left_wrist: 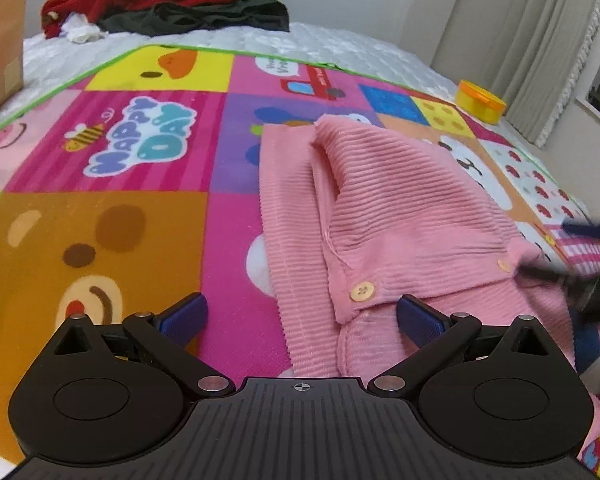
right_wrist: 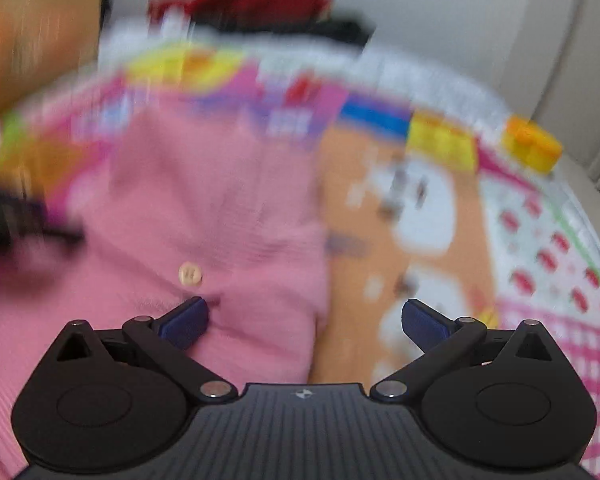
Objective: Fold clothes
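Observation:
A pink ribbed garment point(left_wrist: 400, 220) with pale buttons lies partly folded on a colourful play mat point(left_wrist: 100, 220). My left gripper point(left_wrist: 302, 318) is open and empty, low over the garment's near left edge. My right gripper point(right_wrist: 304, 320) is open and empty over the garment's right edge point(right_wrist: 220, 220); its view is blurred by motion. The right gripper also shows as a dark blur at the right of the left wrist view point(left_wrist: 580, 276), beside the garment's buttoned corner.
A pile of red and dark clothes point(left_wrist: 160, 4) lies at the far end of the bed. A yellow and orange container point(left_wrist: 480, 102) stands at the mat's far right corner. A cardboard box point(left_wrist: 0, 32) is at the far left. Curtains hang at the right.

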Tool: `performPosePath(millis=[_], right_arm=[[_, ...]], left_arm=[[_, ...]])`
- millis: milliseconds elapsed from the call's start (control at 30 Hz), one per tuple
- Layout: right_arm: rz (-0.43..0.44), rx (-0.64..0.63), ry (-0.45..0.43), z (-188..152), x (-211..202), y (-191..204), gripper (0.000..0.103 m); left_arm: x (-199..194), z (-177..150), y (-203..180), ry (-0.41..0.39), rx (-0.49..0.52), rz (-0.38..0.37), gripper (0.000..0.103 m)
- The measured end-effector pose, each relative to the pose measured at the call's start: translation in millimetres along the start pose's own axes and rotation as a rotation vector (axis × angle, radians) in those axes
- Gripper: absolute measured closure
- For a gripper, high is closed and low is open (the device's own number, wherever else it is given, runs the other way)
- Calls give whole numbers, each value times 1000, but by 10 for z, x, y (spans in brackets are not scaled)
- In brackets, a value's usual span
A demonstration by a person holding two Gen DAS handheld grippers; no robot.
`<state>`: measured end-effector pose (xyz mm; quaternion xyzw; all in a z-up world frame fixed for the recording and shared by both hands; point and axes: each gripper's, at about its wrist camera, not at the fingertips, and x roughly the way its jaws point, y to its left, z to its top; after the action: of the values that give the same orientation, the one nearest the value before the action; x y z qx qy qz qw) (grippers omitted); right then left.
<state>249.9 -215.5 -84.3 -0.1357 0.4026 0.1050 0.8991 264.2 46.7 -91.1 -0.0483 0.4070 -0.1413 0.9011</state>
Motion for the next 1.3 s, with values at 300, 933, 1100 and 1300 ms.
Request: performPosePath(millis=[300,933,1100,1300], right_arm=[[-29,7,-12,-48,0,61,0],[83,186,65,24,-42,-216,0],[202,-36,2,-13,-546,-251,0],[242,-435,-26,-219,-897,162,0]], left_arm=[[-3,-1,-1,7,0,5,0],[-97,-54,-69,-6,30,-24,0],[-236,-102,-193,-4,85,-35,0],[-277,-220,-346,74,168,72,0]])
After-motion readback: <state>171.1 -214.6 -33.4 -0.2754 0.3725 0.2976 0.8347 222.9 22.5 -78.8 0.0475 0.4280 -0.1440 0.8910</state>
